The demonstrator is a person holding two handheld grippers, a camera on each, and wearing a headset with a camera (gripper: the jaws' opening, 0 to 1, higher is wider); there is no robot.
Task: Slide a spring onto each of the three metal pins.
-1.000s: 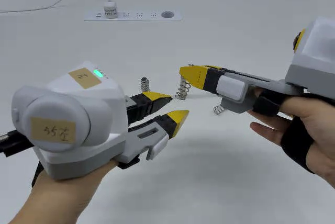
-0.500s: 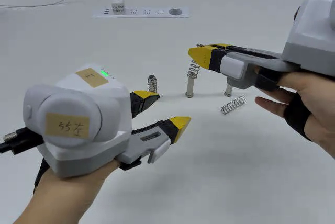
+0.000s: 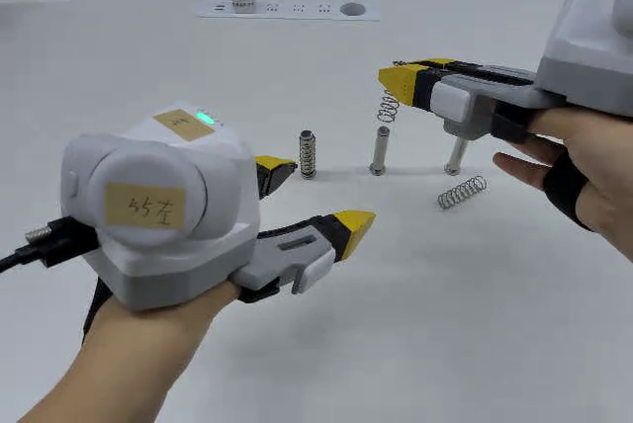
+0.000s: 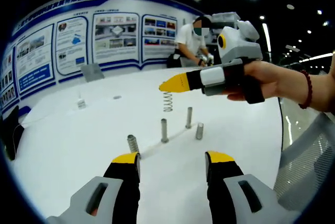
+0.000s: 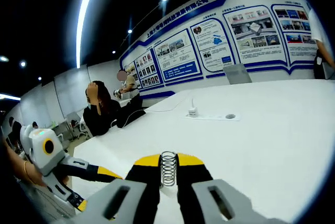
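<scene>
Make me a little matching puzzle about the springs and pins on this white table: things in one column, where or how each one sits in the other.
Things:
1. topmost coiled metal spring
2. rightmost coiled metal spring
3. left silver metal pin
4. middle silver metal pin

States:
a. stands bare on the white table
b. lies on its side on the table
c. pinched between the yellow-tipped jaws of the right gripper
d. wears a third spring

Pairs: 1-c, 2-b, 3-d, 4-a
</scene>
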